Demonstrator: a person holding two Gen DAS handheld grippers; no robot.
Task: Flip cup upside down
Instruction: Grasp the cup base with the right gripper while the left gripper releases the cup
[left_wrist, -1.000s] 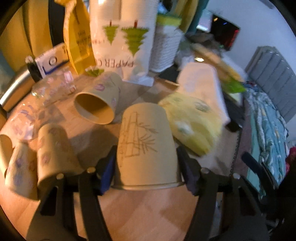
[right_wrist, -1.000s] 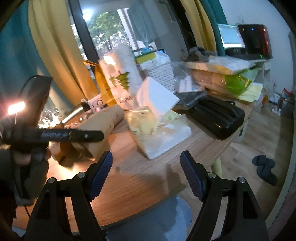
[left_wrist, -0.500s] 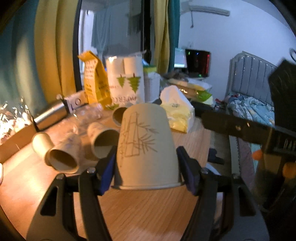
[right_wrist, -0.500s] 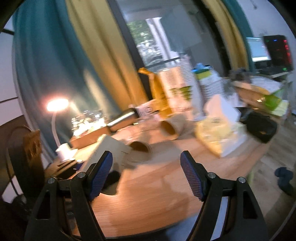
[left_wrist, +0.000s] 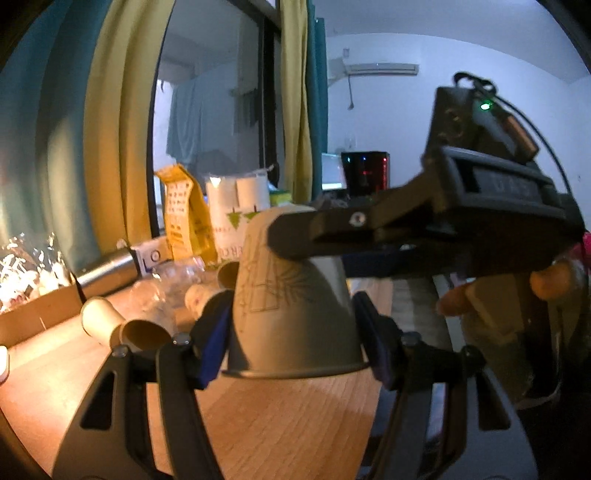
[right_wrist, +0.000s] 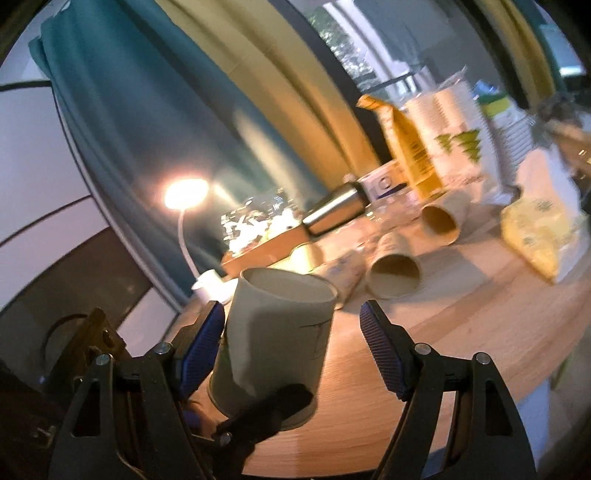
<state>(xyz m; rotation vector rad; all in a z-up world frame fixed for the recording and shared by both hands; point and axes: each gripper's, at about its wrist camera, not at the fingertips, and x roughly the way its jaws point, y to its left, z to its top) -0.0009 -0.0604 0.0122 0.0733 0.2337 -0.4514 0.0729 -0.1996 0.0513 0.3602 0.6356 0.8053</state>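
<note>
My left gripper (left_wrist: 291, 339) is shut on a beige paper cup (left_wrist: 291, 306) with a line drawing, held above the wooden table (left_wrist: 280, 421), its rim toward the camera and its base pointing away. My right gripper (right_wrist: 291, 343) is open around the same cup (right_wrist: 273, 339), its blue pads on either side with a gap on the right; it also reaches in from the right in the left wrist view (left_wrist: 424, 221) and crosses the cup's far end. A left gripper finger (right_wrist: 266, 410) holds the cup's lower end.
Several paper cups (right_wrist: 395, 273) lie on their sides on the round table (right_wrist: 480, 317). Behind them are a steel flask (right_wrist: 332, 214), a yellow bag (right_wrist: 406, 144), a paper-cup pack (right_wrist: 458, 140), a tissue pack (right_wrist: 535, 236), a cardboard tray (left_wrist: 33, 317) and a lit lamp (right_wrist: 184, 192).
The left gripper has tilted up with the cup in it. The right gripper has swung left and come around the cup's far end, still open.
</note>
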